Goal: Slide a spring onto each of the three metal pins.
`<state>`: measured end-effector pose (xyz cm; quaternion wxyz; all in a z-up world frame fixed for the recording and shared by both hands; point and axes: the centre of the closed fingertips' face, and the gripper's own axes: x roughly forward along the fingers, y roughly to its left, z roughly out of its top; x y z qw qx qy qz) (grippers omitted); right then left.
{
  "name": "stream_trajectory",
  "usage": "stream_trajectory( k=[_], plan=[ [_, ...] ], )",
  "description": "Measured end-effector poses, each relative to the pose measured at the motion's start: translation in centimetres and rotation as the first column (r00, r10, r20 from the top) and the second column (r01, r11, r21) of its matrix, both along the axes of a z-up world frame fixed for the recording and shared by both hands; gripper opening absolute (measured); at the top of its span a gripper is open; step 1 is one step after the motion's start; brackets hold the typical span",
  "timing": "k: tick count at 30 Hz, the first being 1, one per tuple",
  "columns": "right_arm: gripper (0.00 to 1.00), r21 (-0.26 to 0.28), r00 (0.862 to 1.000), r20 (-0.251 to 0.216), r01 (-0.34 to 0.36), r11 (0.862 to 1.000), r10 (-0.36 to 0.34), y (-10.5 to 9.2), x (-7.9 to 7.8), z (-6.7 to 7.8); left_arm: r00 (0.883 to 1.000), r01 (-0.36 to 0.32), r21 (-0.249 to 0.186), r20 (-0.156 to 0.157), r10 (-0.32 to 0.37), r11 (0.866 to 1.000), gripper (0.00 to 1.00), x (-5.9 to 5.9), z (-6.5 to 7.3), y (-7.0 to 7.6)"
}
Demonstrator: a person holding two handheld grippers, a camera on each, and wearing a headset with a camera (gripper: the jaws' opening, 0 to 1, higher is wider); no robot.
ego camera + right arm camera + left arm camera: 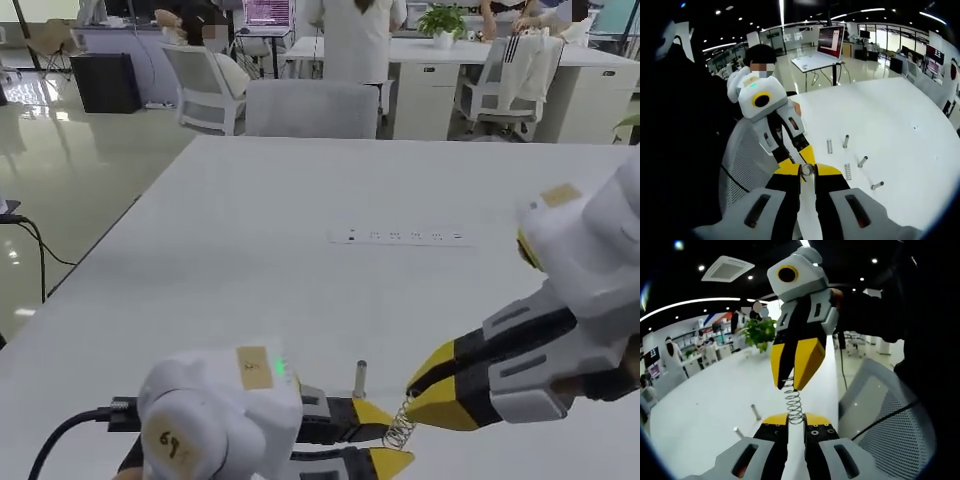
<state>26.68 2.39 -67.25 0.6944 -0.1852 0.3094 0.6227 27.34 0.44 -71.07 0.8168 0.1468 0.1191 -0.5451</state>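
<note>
Spring point(794, 407) hangs above the table, shared between the tools: we see the left gripper point(796, 417) pinching its lower end with jaws nearly pressed together, and the right gripper point(788, 386) nipping its upper end the same way. In the head view a pin point(360, 378) stands upright near the gripper tips, bare. From the right gripper view we count three metal pins point(862, 161) on the white table point(900, 130), none wearing a coil, and two loose springs point(829, 146) lying beside them. We judge the task barely begun: the first spring is in hand but not threaded, and all three pins remain to be fitted.
</note>
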Motion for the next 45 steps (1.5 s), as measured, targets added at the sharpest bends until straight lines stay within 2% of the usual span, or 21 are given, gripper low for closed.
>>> stream_trajectory(
  k=[4, 7, 13, 15, 17, 18, 20, 25, 28, 34, 36, 38, 41, 45],
  plan=[
    [0.08, 0.018, 1.000, 0.024, -0.010, 1.000, 0.010, 0.3, 0.0, 0.2, 1.000, -0.008, -0.024, -0.020, 0.008, 1.000, 0.03, 0.1, 0.1, -0.3],
    [0.08, 0.035, 1.000, 0.024, -0.012, 0.999, 0.011, 0.5, 0.0, 0.4, 0.999, -0.021, -0.053, -0.039, 0.019, 0.998, 0.03, 0.2, 0.3, -0.3],
    [0.08, 0.058, 1.000, 0.028, -0.009, 0.998, 0.007, 0.9, 0.3, 0.3, 0.997, -0.047, -0.074, -0.058, 0.042, 0.996, 0.02, 0.5, 0.4, -0.1],
    [0.08, 0.051, 0.999, 0.030, -0.016, 0.999, 0.014, 0.9, 0.2, 0.0, 0.996, -0.060, -0.110, -0.069, 0.053, 0.992, 0.02, 0.7, 0.8, 0.0],
    [0.08, 0.046, 0.999, 0.045, -0.007, 0.999, 0.005, 0.9, 0.5, -0.1, 0.995, -0.068, -0.107, -0.078, 0.060, 0.992, 0.02, 0.8, 0.7, 0.2],
    [0.08, 0.045, 0.999, 0.041, -0.007, 0.999, 0.005, 0.9, 0.5, -0.2, 0.995, -0.070, -0.107, -0.074, 0.063, 0.992, 0.02, 0.9, 0.7, 0.2],
    [0.08, 0.051, 0.999, 0.033, -0.006, 0.999, 0.004, 1.0, 0.5, -0.2, 0.994, -0.069, -0.112, -0.089, 0.059, 0.991, 0.02, 0.7, 0.6, 0.2],
    [0.08, 0.058, 1.000, 0.027, 0.008, 0.998, -0.009, 1.2, 0.6, -0.3, 0.994, -0.077, -0.109, -0.081, 0.069, 0.991, 0.04, 0.9, 0.4, 0.3],
    [0.07, 0.076, 0.998, 0.024, 0.049, 0.996, -0.051, 0.7, 1.6, -0.2, 0.993, -0.101, -0.114, -0.078, 0.093, 0.988, 0.14, 1.2, 0.6, 0.7],
    [0.07, 0.080, 0.988, 0.042, 0.147, 0.986, -0.151, -1.1, 4.5, -0.4, 0.985, -0.169, -0.135, -0.067, 0.161, 0.976, 0.23, 2.2, 1.4, 2.8],
    [0.07, 0.085, 0.981, 0.064, 0.177, 0.981, -0.182, -1.6, 5.6, -0.3, 0.981, -0.191, -0.142, -0.063, 0.184, 0.971, 0.26, 2.4, 1.7, 3.7],
    [0.07, 0.087, 0.978, 0.065, 0.194, 0.977, -0.200, -1.9, 6.2, -0.4, 0.978, -0.209, -0.148, -0.056, 0.202, 0.967, 0.30, 2.4, 2.1, 4.5],
    [0.07, 0.090, 0.967, 0.080, 0.233, 0.968, -0.241, -2.5, 7.5, -0.7, 0.968, -0.251, -0.171, -0.046, 0.247, 0.953, 0.34, 2.7, 2.9, 6.1],
    [0.07, 0.099, 0.954, 0.103, 0.271, 0.958, -0.280, -2.9, 8.8, -0.9, 0.956, -0.293, -0.185, -0.051, 0.289, 0.938, 0.37, 2.9, 3.1, 7.9]
  ],
)
